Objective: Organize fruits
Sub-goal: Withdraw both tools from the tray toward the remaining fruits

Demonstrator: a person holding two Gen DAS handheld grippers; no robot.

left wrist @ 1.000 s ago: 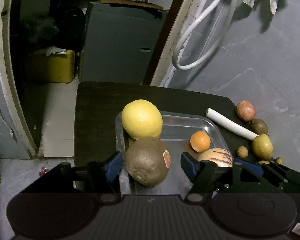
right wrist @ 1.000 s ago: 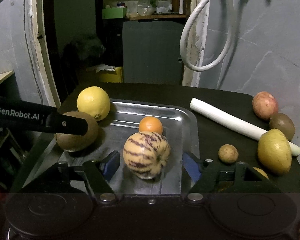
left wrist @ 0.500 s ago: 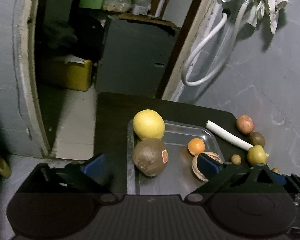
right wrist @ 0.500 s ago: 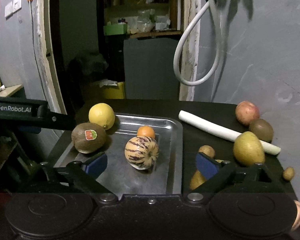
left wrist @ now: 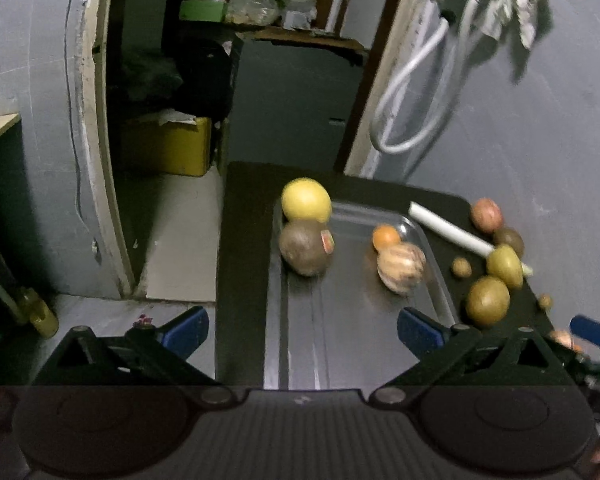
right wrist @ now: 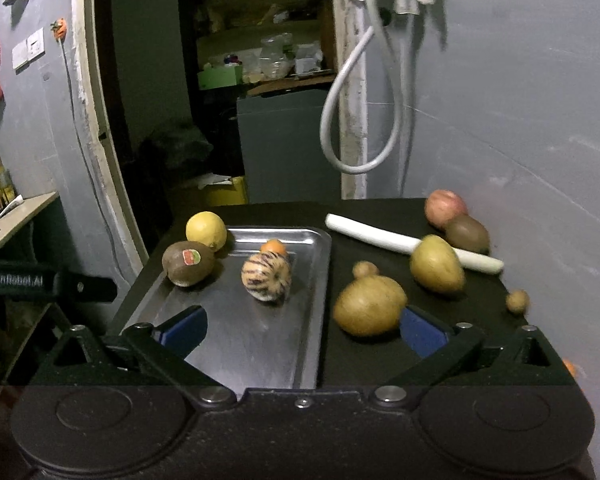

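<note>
A metal tray [left wrist: 340,344] [right wrist: 244,344] on a black table holds a yellow citrus [left wrist: 306,201] [right wrist: 206,231], a brown kiwi with a sticker [left wrist: 305,253] [right wrist: 188,263], a small orange [left wrist: 386,237] [right wrist: 274,246] and a striped melon [left wrist: 401,267] [right wrist: 266,276]. Right of the tray lie yellowish fruits [right wrist: 368,306] [right wrist: 436,264], a second kiwi [right wrist: 467,234], a red apple [right wrist: 444,208] and small round fruits [right wrist: 517,301]. My left gripper [left wrist: 302,330] is open and empty above the tray's near end. My right gripper [right wrist: 302,328] is open and empty over the tray's right edge.
A white stalk [right wrist: 412,246] lies across the table's right part. A grey wall with a hanging white hose [right wrist: 360,120] stands behind. The table's left edge [left wrist: 222,264] drops to the floor by a doorway. The left gripper's arm [right wrist: 48,282] shows in the right wrist view.
Both grippers have opened wide and pulled back and up. The left one let go of the kiwi, the right one let go of the striped melon; both fruits rest in the tray.
</note>
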